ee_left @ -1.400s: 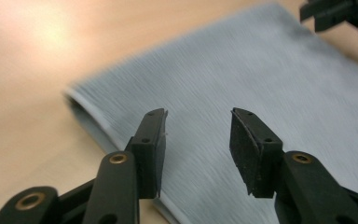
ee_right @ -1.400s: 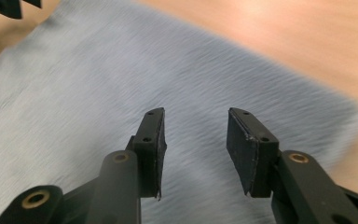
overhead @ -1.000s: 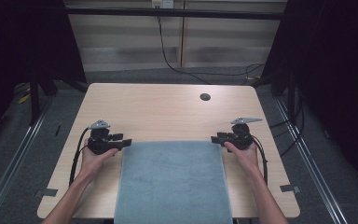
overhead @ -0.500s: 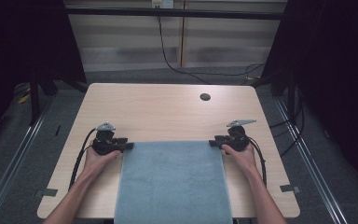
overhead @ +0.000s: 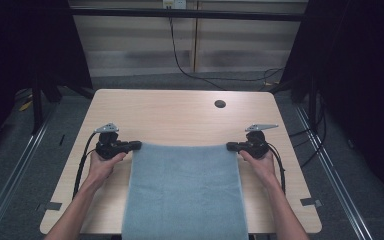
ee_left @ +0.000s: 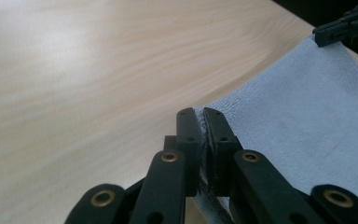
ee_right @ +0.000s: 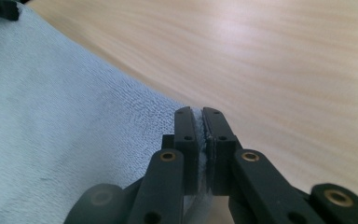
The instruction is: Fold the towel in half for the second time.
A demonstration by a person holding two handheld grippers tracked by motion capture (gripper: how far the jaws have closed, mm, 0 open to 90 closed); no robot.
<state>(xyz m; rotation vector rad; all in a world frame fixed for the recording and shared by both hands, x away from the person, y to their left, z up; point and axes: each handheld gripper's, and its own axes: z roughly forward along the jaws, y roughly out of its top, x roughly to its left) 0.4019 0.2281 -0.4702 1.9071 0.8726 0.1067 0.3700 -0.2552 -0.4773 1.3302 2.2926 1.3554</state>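
Blue towel (overhead: 185,192) lying flat on the tabletop (overhead: 180,115), near edge hanging over the front. Left claw (overhead: 136,145) and right claw (overhead: 230,146), having just closed, each pinch a far corner. Soft, light, limp cloth: probably best held at corners, as here. Forearms reach forward, claws level, pointing inward toward each other.

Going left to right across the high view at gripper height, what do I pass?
Left gripper, shut on the towel's far left corner → blue towel → right gripper, shut on its far right corner. All on the wooden table.
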